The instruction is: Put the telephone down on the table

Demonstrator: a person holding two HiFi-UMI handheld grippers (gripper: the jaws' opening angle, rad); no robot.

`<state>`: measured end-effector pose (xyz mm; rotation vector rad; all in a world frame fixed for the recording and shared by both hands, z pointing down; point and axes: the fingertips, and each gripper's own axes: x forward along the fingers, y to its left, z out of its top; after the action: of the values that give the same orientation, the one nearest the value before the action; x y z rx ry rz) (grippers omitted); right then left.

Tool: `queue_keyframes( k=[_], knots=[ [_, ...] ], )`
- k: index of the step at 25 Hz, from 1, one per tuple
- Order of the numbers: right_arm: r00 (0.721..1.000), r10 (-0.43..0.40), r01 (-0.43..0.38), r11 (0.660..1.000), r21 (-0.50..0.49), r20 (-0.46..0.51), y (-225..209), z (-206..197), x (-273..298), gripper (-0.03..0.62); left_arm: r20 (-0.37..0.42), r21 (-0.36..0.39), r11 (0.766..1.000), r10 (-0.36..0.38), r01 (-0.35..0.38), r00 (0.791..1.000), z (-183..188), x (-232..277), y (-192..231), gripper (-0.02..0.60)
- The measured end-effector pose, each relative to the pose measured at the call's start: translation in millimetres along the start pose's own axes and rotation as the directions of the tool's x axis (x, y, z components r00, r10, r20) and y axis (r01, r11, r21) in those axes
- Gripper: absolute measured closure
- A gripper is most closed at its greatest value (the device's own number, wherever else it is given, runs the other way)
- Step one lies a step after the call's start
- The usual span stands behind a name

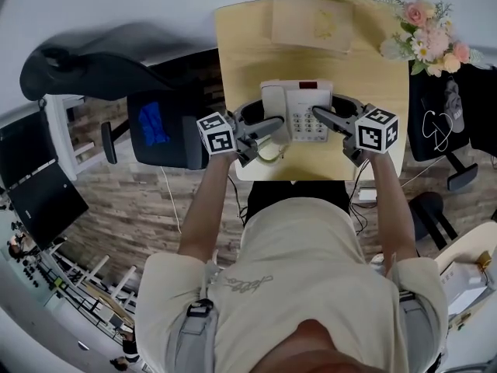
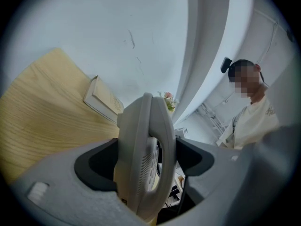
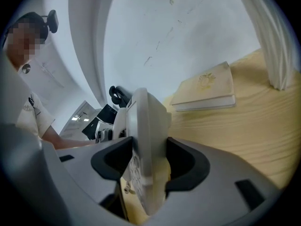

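Your left tool [image 1: 264,128] and right tool [image 1: 328,117] each pinch the telephone [image 1: 303,109]. Tilt it and the handset [image 1: 272,101] may slide off, or it may miss the counter [image 1: 241,53] edge.

Nothing here can be read as words or numbers. The telephone [image 1: 304,107] keypad is too small to make out digits. The book [image 1: 312,22] at the counter's [image 1: 241,68] far edge shows only a faint gold design. The script on the person's shirt [image 1: 311,278] is illegible. The left gripper [image 1: 268,129] and right gripper [image 1: 322,115] carry cubes with patterned squares, no letters.
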<state>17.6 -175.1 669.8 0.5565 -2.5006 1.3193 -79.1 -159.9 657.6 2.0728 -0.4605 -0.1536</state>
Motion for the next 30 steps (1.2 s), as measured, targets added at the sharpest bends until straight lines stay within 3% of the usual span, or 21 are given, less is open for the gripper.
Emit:
queue_keyframes(
  k=[30],
  knots=[
    [0.998,0.012,-0.001,0.986,0.164,-0.067,-75.5,-17.3,19.1,0.381,-0.015,-0.168,0.982,0.085,-0.086,0.996,-12.5,33.4,68.7,0.196]
  ],
)
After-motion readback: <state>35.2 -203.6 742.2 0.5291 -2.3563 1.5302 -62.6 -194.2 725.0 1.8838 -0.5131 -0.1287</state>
